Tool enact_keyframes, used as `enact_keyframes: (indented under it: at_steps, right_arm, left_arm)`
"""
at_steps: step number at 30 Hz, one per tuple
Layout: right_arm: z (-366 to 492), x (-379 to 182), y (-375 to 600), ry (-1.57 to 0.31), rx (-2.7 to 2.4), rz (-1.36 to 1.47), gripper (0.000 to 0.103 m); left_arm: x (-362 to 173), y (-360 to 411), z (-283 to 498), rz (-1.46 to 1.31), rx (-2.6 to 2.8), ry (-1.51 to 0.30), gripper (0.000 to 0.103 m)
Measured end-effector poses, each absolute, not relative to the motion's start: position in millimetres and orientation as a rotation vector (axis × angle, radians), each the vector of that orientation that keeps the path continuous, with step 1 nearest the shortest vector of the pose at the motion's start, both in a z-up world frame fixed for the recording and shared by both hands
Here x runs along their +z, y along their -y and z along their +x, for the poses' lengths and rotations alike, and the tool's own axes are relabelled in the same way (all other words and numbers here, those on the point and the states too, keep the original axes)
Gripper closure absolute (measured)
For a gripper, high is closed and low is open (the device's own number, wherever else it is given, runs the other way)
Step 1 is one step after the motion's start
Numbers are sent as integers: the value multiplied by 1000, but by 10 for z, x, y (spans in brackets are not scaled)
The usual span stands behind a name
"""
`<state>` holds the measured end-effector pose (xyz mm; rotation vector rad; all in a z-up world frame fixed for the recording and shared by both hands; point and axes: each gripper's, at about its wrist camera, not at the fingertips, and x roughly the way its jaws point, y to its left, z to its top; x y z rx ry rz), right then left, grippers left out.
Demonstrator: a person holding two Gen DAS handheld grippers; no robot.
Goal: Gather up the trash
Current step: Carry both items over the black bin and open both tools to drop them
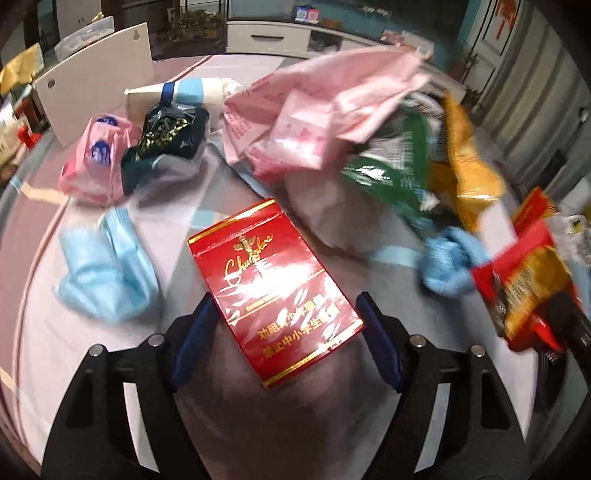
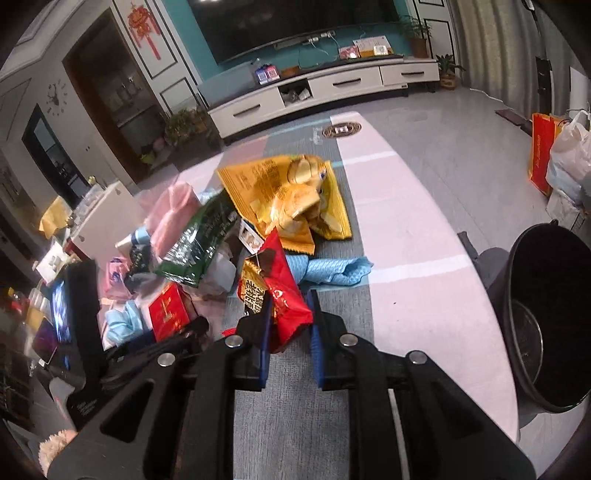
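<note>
A home's living room. A large dark flat television [image 2: 295, 29] hangs on a teal wall above a long white media cabinet with drawers [image 2: 317, 90]. A red knotted hanging ornament [image 2: 142, 27] decorates the door frame, potted green plants [image 2: 184, 125] stand on the pale tiled floor [image 2: 461, 155], and a black plastic bin [image 2: 546, 321] sits nearby.

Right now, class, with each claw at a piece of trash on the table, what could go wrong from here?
1. The right claw pinches the red snack wrapper only at one end; the slick film could slip before reaching the black bin.
2. The left claw stands open around the red cigarette box, which lies skewed; closing may twist it out.
</note>
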<state>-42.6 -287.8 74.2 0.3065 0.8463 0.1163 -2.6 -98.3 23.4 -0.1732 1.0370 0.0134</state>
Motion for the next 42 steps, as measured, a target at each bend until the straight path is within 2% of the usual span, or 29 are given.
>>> enact_keyframes:
  at_steps: [8,14,21,29,42]
  right_arm:
    - [-651,951,3197,-757,54,332,84]
    - [-867,1033,3715,-687,-85,400,84]
    - [-1224,989,4430,-624,-309,507,84]
    - [-1606,692,5141,-615,-530,671,84]
    - [-1601,332,5400,-713,-617,751,84]
  left_arm:
    - [928,1396,-620,-159,-181,-848,27]
    - [1206,1915,-822,-153,-408,-774,26]
    - [1108,2601,-698,-149,-651,-803,26]
    - [731,3468,-444,-223,-869,-975,26]
    - [262,4158,-292,-152,-971,-1122,26]
